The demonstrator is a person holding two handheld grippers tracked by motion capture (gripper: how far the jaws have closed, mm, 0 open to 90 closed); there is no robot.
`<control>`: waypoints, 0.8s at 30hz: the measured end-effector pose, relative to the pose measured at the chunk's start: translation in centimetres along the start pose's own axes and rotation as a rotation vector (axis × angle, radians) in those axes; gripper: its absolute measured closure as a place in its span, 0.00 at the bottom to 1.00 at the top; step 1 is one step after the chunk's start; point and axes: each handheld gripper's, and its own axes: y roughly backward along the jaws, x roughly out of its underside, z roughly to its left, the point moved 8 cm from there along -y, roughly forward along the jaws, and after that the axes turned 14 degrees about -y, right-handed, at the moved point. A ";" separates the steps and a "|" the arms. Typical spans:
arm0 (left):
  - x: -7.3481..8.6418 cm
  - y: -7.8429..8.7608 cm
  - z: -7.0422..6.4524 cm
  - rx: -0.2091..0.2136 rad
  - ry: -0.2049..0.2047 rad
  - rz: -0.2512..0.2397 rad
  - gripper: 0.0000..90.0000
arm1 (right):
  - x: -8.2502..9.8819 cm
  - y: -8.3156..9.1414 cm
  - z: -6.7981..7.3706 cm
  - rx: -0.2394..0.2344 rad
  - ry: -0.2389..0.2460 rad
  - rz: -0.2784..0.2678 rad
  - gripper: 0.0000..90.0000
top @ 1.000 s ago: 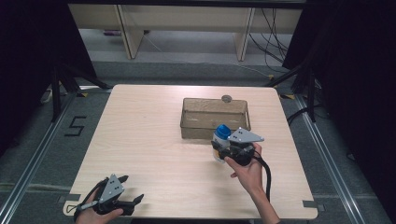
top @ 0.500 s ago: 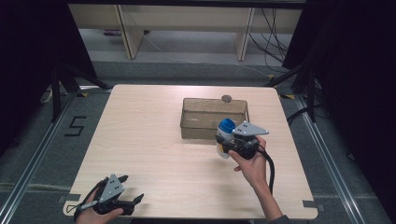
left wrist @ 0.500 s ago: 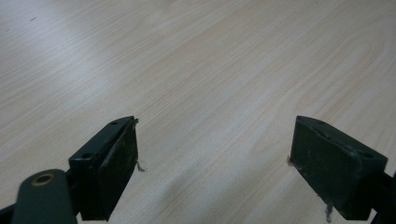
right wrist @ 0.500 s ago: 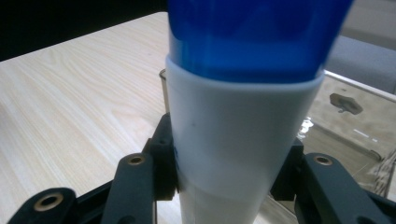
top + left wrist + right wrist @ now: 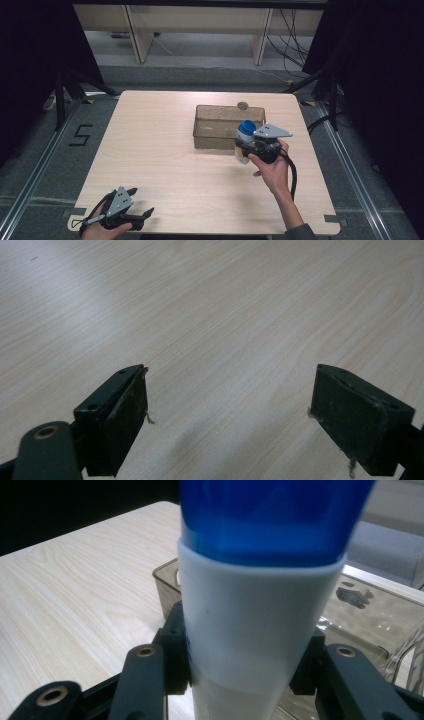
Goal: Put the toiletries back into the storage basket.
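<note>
Nearest, at the front-left corner of the pale wood-grain tabletop [image 5: 165, 150]: the left gripper [image 5: 131, 218] held low in a hand, black fingers [image 5: 117, 420] spread wide over bare wood with nothing between them, as seen in the left gripper view. Farther in and to the right: the right gripper [image 5: 242, 148], grey three-cornered plate on top and black cable trailing back along the forearm, gripped by the right hand [image 5: 272, 170]. Clamped between its fingers [image 5: 175, 645]: a white cylindrical plastic bottle with a blue cap [image 5: 244, 141], upright, cap uppermost, pinched around the lower body on both sides in the right gripper view. Bottle positioned just in front of the near-right corner of a shallow smoky-transparent rectangular plastic bin [image 5: 215, 131]; whether lifted off the tabletop or touching it, cannot tell. Beyond the bin, by its far wall: a small round grey disc [image 5: 242, 105] on the tabletop. Farthest back, past the tabletop edge: grey floor and pale wooden shelving legs [image 5: 134, 37].
</note>
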 end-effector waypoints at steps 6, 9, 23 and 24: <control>0.0 0.0 0.1 -0.008 0.002 -0.003 0.16 | -0.9 0.3 -0.6 0.014 0.008 -0.008 0.62; 0.0 0.0 0.2 -0.003 -0.018 0.003 0.16 | -1.4 0.3 -0.9 0.021 -0.019 -0.026 0.62; -0.1 -0.1 0.0 -0.012 0.025 -0.020 0.16 | -4.1 0.6 -3.7 0.064 -0.027 -0.055 0.62; -0.1 -0.1 0.0 -0.011 0.027 -0.021 0.16 | -4.1 0.6 -3.8 0.072 -0.040 -0.055 0.62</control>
